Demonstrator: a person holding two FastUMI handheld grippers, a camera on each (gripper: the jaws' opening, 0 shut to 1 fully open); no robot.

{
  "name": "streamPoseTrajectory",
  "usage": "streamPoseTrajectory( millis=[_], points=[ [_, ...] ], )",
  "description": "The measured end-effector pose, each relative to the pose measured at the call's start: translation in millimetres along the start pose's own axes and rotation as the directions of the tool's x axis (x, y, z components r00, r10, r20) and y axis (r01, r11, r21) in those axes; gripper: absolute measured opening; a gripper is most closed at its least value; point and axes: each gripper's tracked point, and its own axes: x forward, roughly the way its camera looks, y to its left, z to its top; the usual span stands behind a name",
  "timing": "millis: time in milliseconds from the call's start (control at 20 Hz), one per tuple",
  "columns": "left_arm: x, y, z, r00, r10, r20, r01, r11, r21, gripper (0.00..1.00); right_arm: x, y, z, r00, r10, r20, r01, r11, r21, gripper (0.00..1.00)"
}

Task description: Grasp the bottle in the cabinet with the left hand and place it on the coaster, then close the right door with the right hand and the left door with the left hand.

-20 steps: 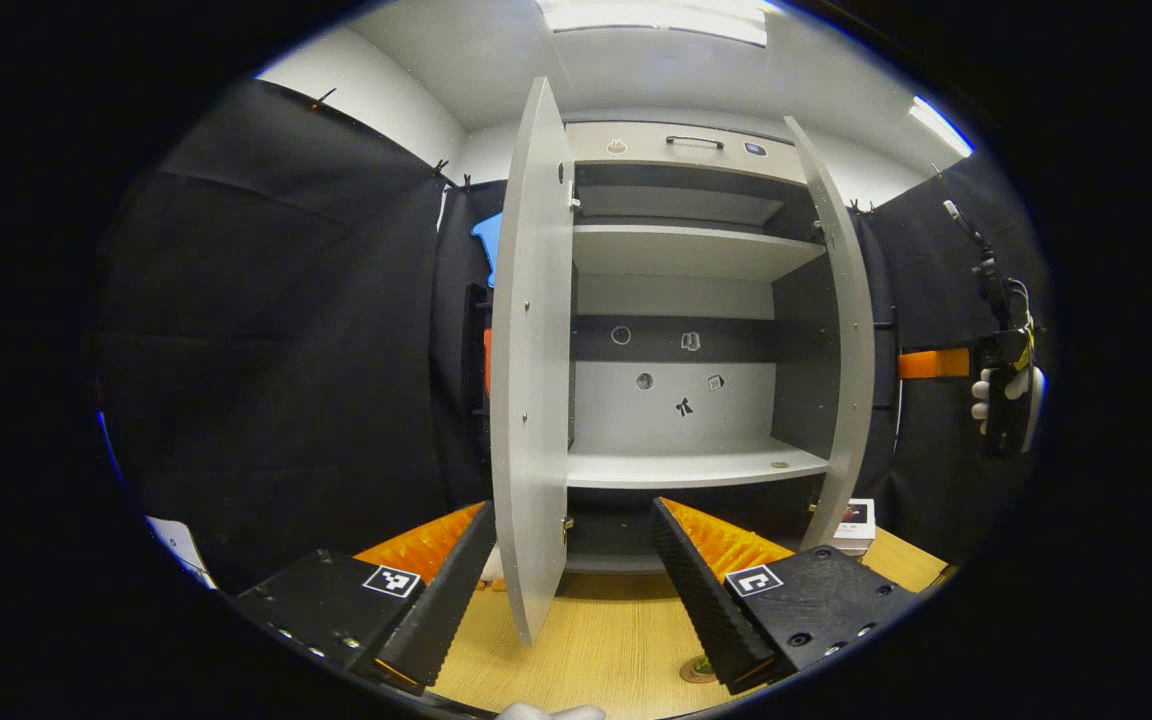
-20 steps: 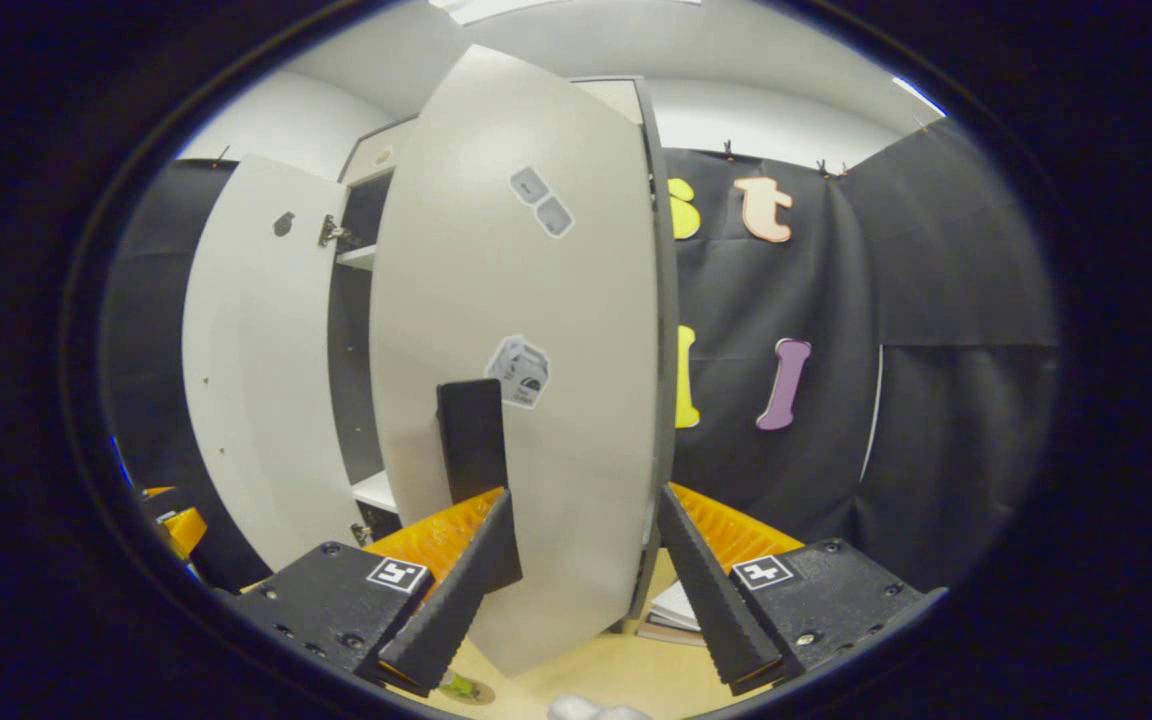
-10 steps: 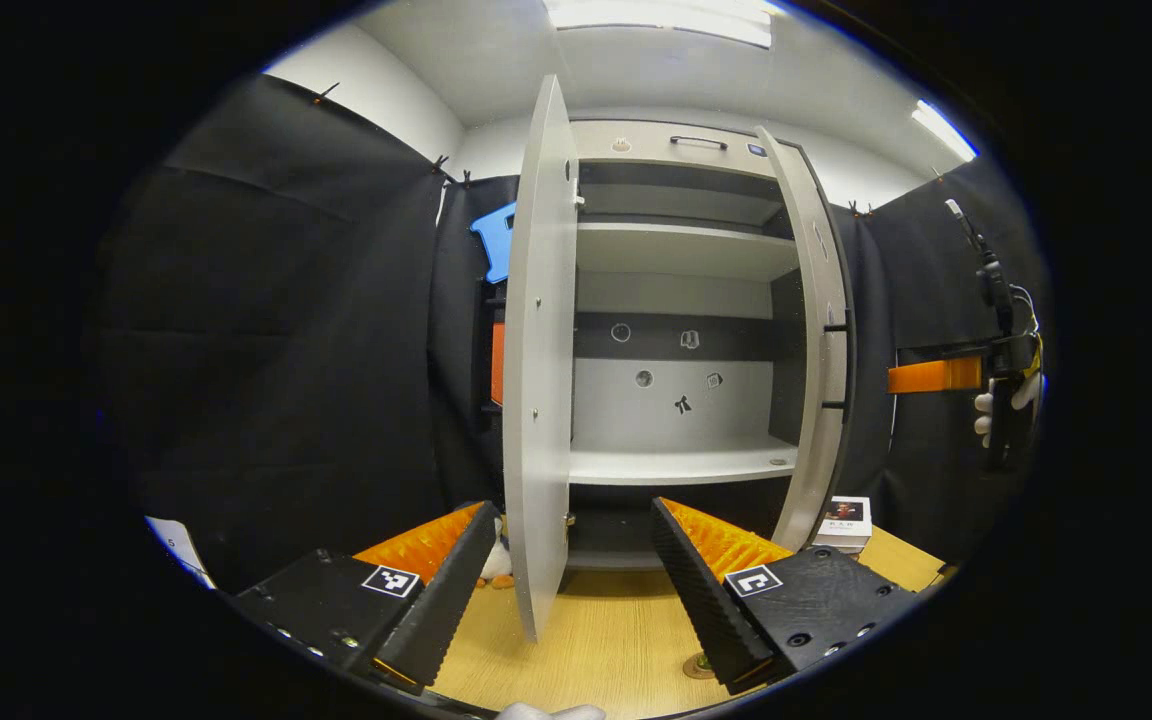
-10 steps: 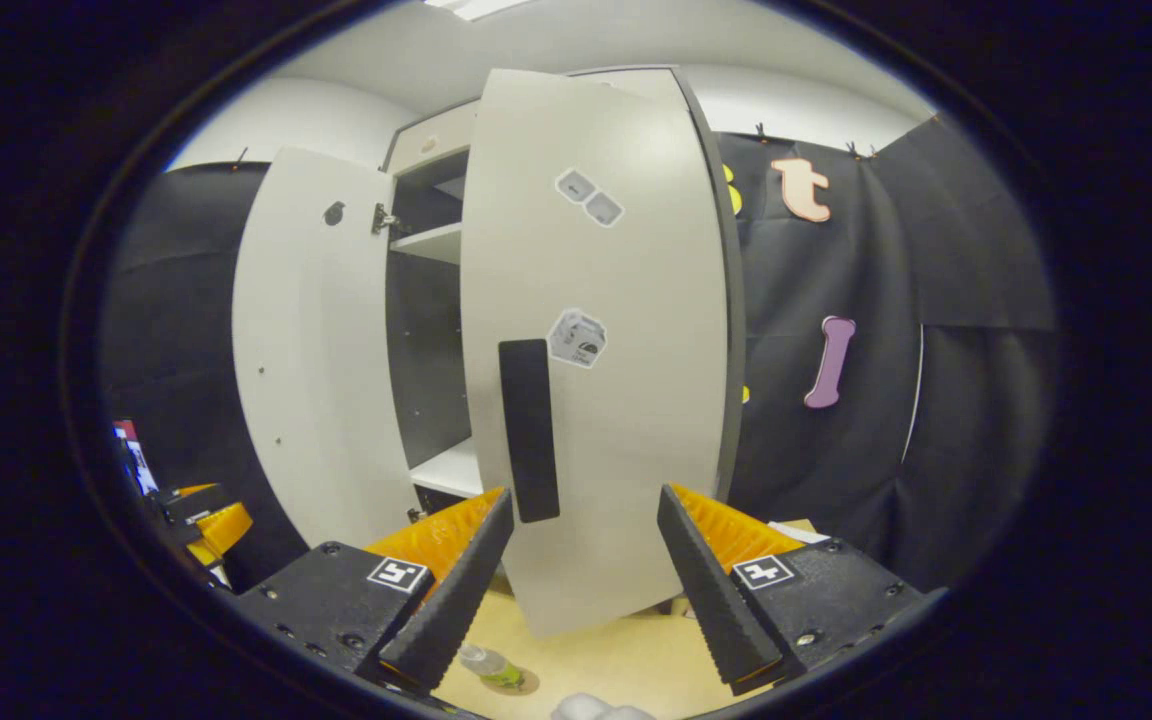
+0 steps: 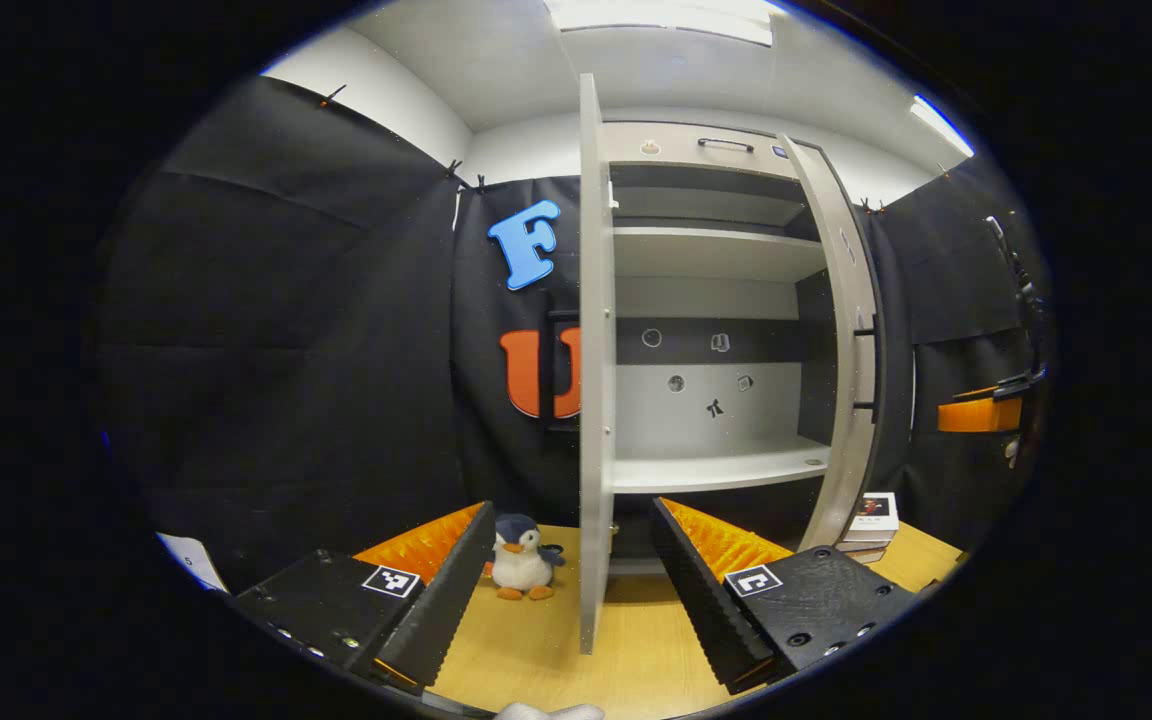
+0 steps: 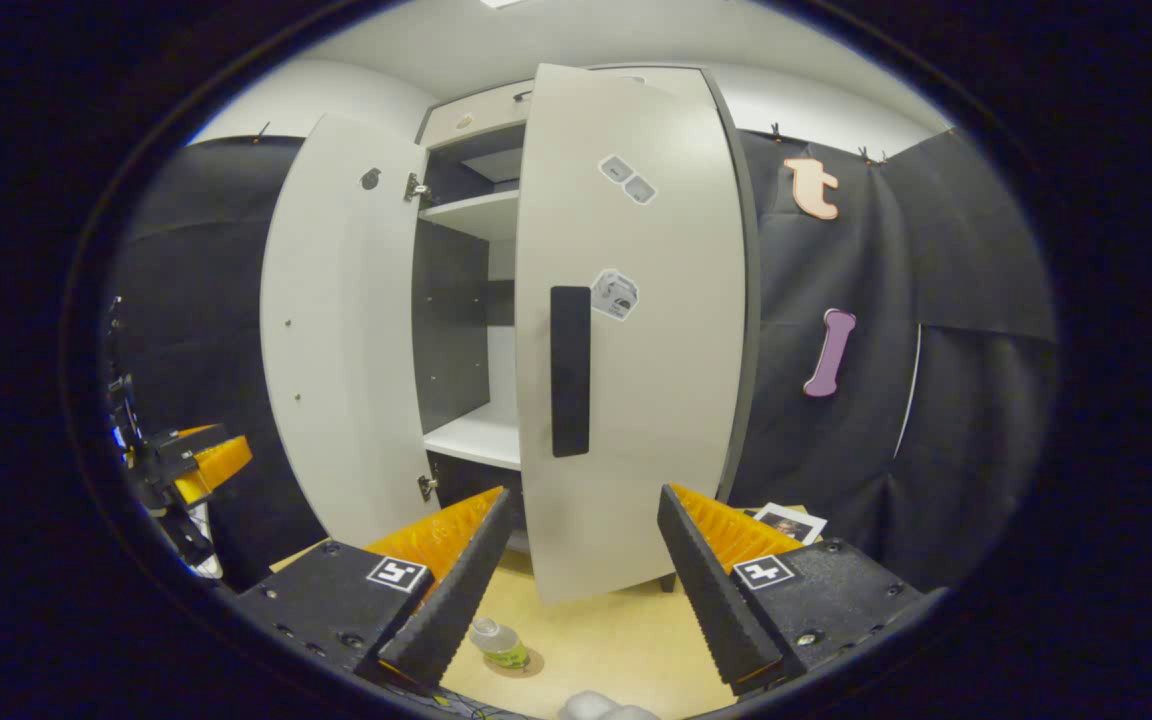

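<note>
The tall pale-grey cabinet [image 5: 706, 300] stands on the light wooden tabletop [image 5: 636, 640] with bare shelves, which suggests the fetching step is done. Its right door [image 6: 636, 330], a flat grey panel with a long black handle [image 6: 570, 370], hangs only partly open, angled toward the cabinet front — I judge it mid-closing, not yet flush. The left door [image 5: 591, 360] stands swung out, seen nearly edge-on in the left gripper view, so it is the step left to do. The right hand-held gripper [image 6: 581, 570] is held level facing the right door's outer face, jaws spread and holding nothing, apart from the panel as far as I can tell. The left hand-held gripper [image 5: 566, 580] is also spread and empty, low over the tabletop with the left door's edge between its fingers' lines of sight — well placed to push that door. A small stuffed penguin [image 5: 521, 560] sits near the left door's foot. The small clear plastic bottle [image 6: 496, 643] rests on a round brown coaster [image 6: 526, 662] on the tabletop, just below the right hand-held gripper.
</note>
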Motion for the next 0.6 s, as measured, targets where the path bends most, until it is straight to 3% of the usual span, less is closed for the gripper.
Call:
streamPoseTrajectory(
  millis=[300,400,600],
  points=[
    [29,75,3,0.993,0.114,-0.026,-0.113,0.992,0.049,0.95,-7,16,-29,0.999,0.006,-0.053,-0.005,1.000,0.016,0.96],
    [43,94,5,0.990,0.136,-0.028,-0.135,0.990,0.046,0.92,-10,20,-33,0.998,0.006,-0.063,-0.005,1.000,0.018,0.96],
    [71,117,19,0.987,0.160,-0.021,-0.160,0.987,0.023,0.95,-19,22,-34,0.998,-0.007,-0.063,0.008,1.000,0.025,0.94]
  ],
)
